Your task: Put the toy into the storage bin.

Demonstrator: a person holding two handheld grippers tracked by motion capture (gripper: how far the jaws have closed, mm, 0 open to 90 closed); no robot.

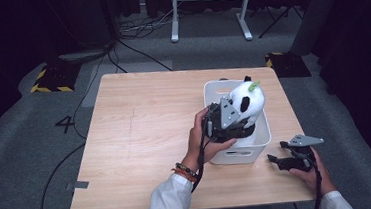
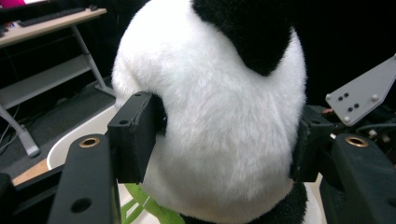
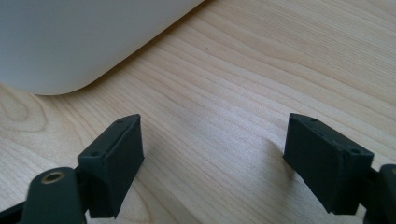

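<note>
Squeezing the fluffy black-and-white plush panda toy (image 2: 219, 121), the left gripper (image 1: 230, 115) has its jaws clamped on both sides of the white body, denting the fur. Panda sits upright right over the white rectangular plastic bin (image 1: 237, 154), so my guess is it's either about to drop in or just coming out, can't tell which. Right gripper (image 3: 212, 158) rests jaws-apart, holding nothing, on the light wooden table (image 1: 141, 138) just beside the bin.

A white desk frame (image 1: 209, 10) and cables (image 1: 140, 28) behind the table.

floor: grey carpet (image 1: 20, 132) | white desk frame (image 1: 209, 2) | room dark
</note>
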